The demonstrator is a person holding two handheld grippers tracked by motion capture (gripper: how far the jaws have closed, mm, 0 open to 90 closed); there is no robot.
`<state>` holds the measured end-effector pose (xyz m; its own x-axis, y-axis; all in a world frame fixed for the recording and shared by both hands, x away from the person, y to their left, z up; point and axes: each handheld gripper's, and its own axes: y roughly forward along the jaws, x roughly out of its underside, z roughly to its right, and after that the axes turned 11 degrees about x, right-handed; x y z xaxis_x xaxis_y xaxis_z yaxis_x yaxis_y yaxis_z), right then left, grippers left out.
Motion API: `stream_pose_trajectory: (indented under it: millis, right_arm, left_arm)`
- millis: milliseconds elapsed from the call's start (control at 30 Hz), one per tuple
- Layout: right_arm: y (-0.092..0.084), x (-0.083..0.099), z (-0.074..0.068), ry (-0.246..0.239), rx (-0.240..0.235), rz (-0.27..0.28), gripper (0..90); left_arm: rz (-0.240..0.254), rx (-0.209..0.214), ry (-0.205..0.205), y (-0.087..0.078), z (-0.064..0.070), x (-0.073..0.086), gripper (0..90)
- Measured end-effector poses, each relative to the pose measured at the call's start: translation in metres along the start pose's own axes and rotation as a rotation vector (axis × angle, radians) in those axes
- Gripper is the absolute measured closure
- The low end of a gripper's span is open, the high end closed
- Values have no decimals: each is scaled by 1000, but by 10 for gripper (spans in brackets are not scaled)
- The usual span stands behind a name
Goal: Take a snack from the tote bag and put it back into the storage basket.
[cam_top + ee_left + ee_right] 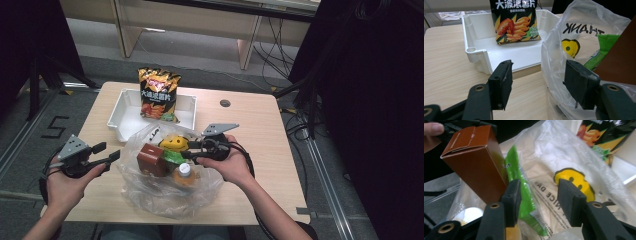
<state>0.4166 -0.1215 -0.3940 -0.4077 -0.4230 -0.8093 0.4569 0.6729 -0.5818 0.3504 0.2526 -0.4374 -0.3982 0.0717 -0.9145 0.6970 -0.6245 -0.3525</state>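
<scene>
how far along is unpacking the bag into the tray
Done: one chip bag stands in the white tray. In hand: the right gripper is open, with the green packet between its fingers and no grip on it; the left gripper is open at the plastic bag. Left: the green packet, the brown box and the bottle are in the plastic bag.

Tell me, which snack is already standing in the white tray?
The orange-and-black chip bag, upright against the back wall of the white tray. The brown box, green packet and bottle lie in the plastic bag.
</scene>
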Motion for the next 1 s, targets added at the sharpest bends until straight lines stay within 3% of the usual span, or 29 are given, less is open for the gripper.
stream_pose_trajectory:
  millis: [100,467,600,833,1000]
  right_arm:
    - [6,1,2,1,-35,-8,516]
    - [19,2,3,-9,-79,-53,514]
    - [20,2,4,-13,-74,-67,545]
    - [25,2,4,-5,-132,-74,605]
    - [26,0,3,-10,-139,-85,650]
  left_arm:
    - [1,9,4,1,-1,1,391]
    - [-1,9,2,0,-3,1,391]
    - [-4,6,0,0,-3,1,390]
    - [-5,11,-1,0,-3,1,391]
    - [-3,17,1,1,-3,1,392]
